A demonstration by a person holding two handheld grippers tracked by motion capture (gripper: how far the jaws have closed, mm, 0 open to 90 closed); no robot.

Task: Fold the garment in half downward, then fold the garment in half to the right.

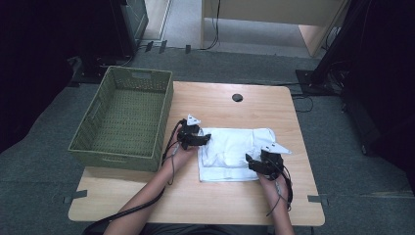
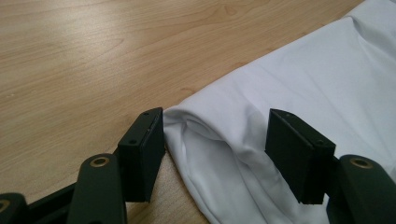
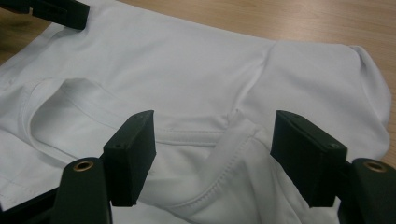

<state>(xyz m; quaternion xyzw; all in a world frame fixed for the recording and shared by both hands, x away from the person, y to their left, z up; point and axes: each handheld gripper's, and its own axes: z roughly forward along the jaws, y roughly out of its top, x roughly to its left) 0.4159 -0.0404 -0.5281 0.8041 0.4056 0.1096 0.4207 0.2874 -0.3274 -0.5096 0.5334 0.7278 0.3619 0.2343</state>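
one white garment (image 1: 230, 152), one green basket (image 1: 122, 117), one wooden table (image 1: 225, 103), two grippers: left gripper (image 1: 198, 139), right gripper (image 1: 258, 164).

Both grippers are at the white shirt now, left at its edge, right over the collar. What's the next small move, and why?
Probably close both grippers on the cloth. The left gripper straddles a folded edge of the white shirt with open jaws, pads not pressing. The right gripper has a raised fold by the collar between open jaws. Nothing is gripped yet, so no fold or lift toward the green basket can start.
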